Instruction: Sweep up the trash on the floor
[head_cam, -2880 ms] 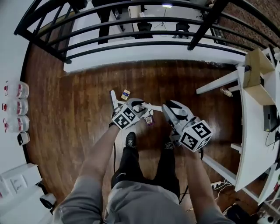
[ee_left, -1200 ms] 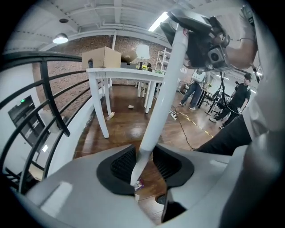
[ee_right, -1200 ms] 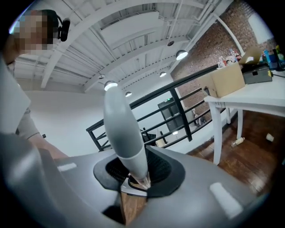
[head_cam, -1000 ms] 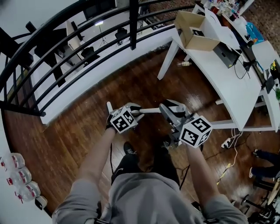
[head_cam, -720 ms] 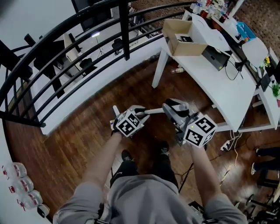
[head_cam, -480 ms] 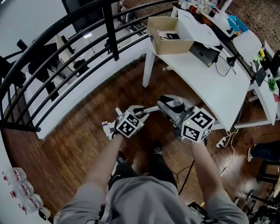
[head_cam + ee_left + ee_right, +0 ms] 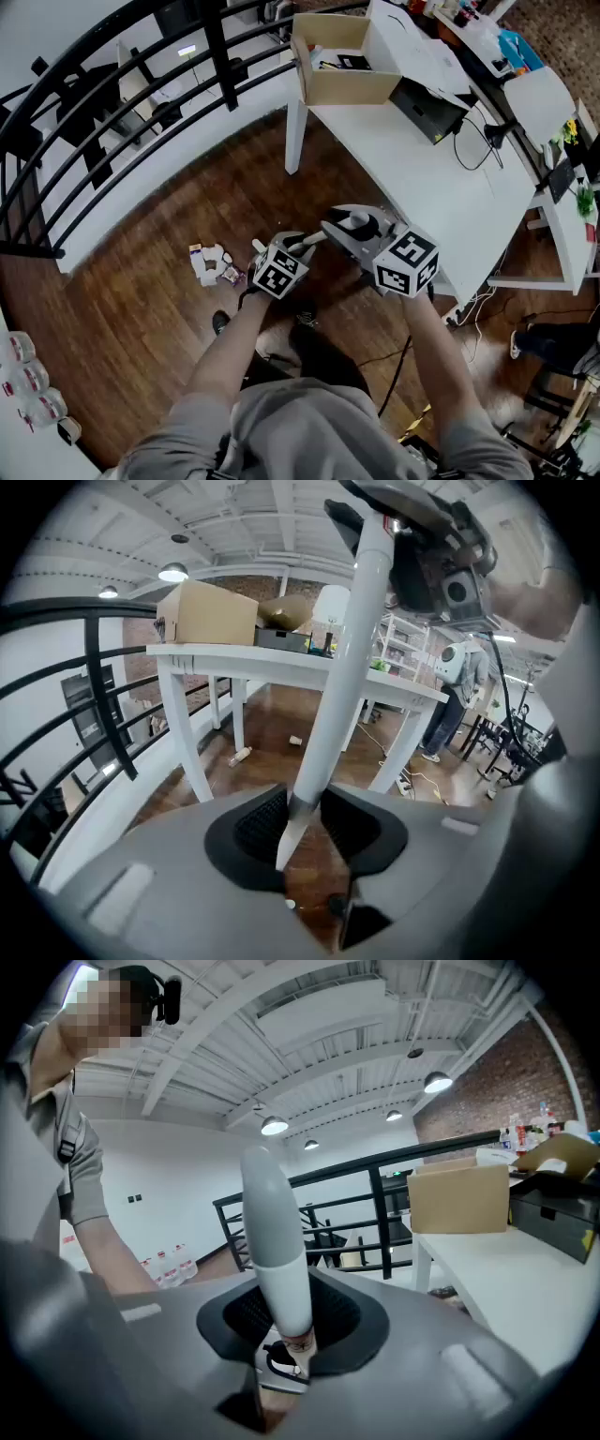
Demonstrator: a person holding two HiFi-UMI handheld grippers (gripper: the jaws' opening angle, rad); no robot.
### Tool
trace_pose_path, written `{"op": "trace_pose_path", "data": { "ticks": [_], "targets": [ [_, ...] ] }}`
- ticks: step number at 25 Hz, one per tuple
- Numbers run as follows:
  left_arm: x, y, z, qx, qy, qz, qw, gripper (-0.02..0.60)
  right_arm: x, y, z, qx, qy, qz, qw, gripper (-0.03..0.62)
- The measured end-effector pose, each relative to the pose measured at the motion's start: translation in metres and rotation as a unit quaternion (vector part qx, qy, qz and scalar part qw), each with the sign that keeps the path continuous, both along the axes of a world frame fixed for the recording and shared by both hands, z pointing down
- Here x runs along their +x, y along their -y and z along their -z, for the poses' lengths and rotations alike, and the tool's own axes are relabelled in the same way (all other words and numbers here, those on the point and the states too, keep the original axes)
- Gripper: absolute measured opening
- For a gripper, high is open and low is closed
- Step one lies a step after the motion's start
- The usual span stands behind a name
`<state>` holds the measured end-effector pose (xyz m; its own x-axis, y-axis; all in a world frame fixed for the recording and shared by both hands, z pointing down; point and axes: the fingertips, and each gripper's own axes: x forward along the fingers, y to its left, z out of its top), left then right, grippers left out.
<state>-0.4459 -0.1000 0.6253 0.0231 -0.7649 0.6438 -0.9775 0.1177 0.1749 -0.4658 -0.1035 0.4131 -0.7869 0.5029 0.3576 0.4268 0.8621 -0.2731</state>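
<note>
A small pile of trash (image 7: 211, 264), paper scraps and wrappers, lies on the dark wood floor just left of my left gripper (image 7: 296, 247). A white broom handle (image 7: 314, 237) runs between both grippers. In the left gripper view the white pole (image 7: 342, 658) passes between the jaws and rises to the right gripper (image 7: 436, 560); the left jaws have just closed a little further on it. The right gripper (image 7: 343, 226) is shut on the handle's grey-and-white end (image 7: 274, 1241). The broom's head is hidden.
A white table (image 7: 412, 159) with a cardboard box (image 7: 337, 56) and a black case stands right ahead. A black railing (image 7: 112, 103) runs along the far left. Water bottles (image 7: 19, 375) stand at the left wall. Cables (image 7: 469, 309) lie under the table. A bottle (image 7: 239, 756) lies by a table leg.
The view has swung from the railing towards the white table. Both grippers have moved along with the handle, and the trash pile now shows on the floor left of the left gripper.
</note>
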Motion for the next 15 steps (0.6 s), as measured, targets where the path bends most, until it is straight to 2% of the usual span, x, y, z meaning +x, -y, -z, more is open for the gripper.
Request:
{"op": "trace_pose_path", "data": {
  "ticks": [6,11,15],
  "targets": [
    [0.012,0.028,-0.025,0.003,-0.009,0.025,0.9997,0.11,0.0,0.019,-0.035,0.01,-0.023,0.067,0.997,0.074],
    [0.017,0.05,-0.042,0.002,-0.019,0.051,0.9985,0.109,-0.002,0.051,-0.045,-0.001,-0.023,0.045,0.999,0.074],
    [0.016,0.07,-0.046,-0.001,-0.015,0.05,0.9986,0.109,-0.001,0.076,-0.05,0.002,-0.022,0.011,1.0,0.075]
  ]
}}
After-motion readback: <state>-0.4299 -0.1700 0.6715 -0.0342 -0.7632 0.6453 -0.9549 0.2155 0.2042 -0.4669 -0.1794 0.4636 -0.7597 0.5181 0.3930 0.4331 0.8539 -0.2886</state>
